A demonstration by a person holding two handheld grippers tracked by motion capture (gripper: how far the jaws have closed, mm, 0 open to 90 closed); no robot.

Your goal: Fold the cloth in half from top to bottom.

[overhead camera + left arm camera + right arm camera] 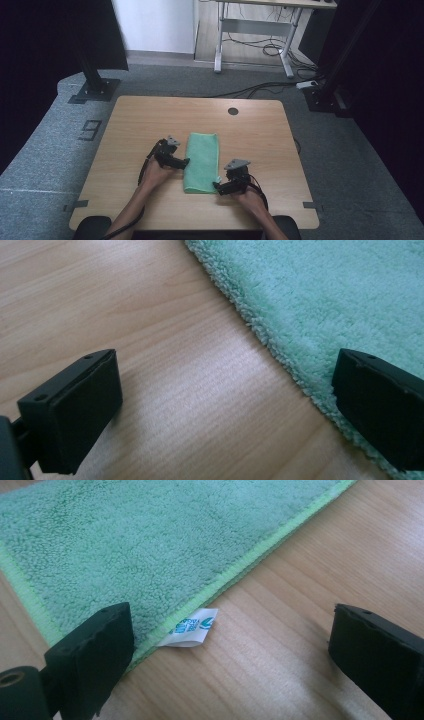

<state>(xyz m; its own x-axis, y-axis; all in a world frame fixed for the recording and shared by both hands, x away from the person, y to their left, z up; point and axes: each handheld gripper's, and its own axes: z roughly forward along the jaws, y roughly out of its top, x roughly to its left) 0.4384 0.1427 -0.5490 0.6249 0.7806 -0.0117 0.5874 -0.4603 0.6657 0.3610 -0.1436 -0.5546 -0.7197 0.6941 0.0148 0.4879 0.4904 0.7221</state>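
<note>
Green towel [202,161] lies folded in long strip on wooden table [140,120], near middle, long side running near to far. Left gripper [183,162] at towel's left edge, about halfway along; jaws spread wide, one over bare wood, other over towel edge [300,315], nothing held. Right gripper [217,188] at towel's near right corner; jaws also wide apart, holding nothing. Small white label [190,628] sticks out from stitched hem [260,550], between right jaws. Grey carpet [45,150] around table.
</note>
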